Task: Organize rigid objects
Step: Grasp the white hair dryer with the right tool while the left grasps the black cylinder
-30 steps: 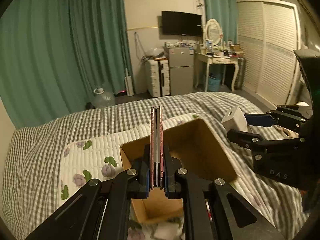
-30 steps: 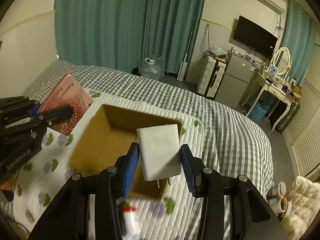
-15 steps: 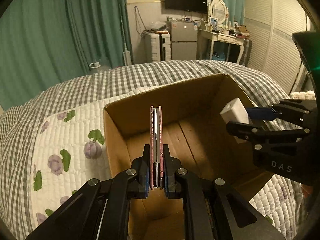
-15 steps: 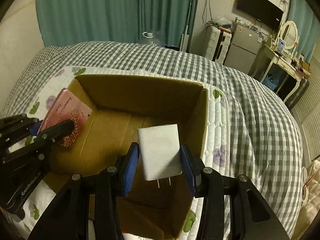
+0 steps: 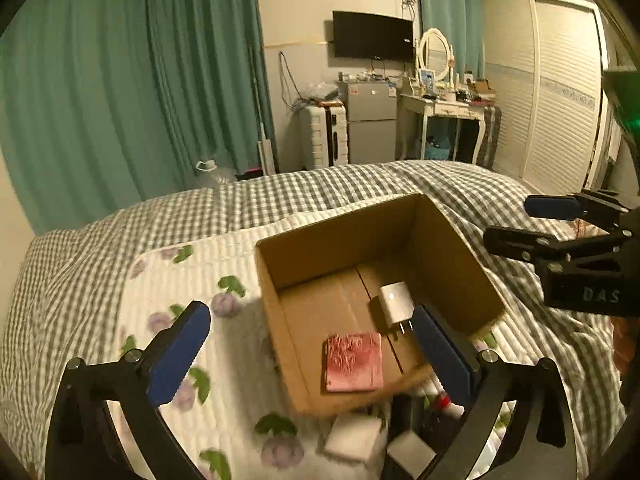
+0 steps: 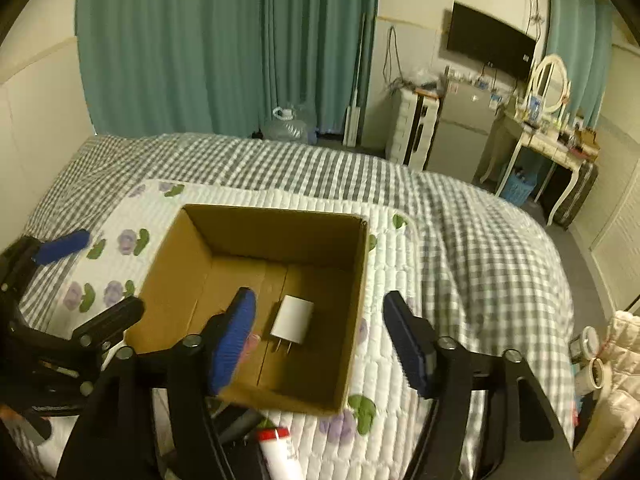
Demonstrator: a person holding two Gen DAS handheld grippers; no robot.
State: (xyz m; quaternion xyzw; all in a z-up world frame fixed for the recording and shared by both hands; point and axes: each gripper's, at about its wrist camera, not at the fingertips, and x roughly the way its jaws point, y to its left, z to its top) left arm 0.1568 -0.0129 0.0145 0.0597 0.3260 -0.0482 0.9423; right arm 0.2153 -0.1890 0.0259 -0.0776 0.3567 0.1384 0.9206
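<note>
On the box [image 5: 452, 248] floor lie the charger [image 5: 396, 304] and pink book [image 5: 353, 362]. Both grippers, left [image 5: 310, 350] and right [image 6: 324, 340], hang spread and empty; lift clear of its walls before reaching for the next item.

I can read just one word. At about 3 o'clock in my left camera, the black body of the right gripper [image 5: 560, 224] has pale letters on it that say "DAS". The letters are a bit blurry. The pink book [image 5: 353, 361] in the box [image 5: 452, 236] has a swirly pattern on its cover, but I can't read any words there. The white charger [image 6: 291, 317] has no writing I can make out. Nothing else shows letters or numbers I can read.
</note>
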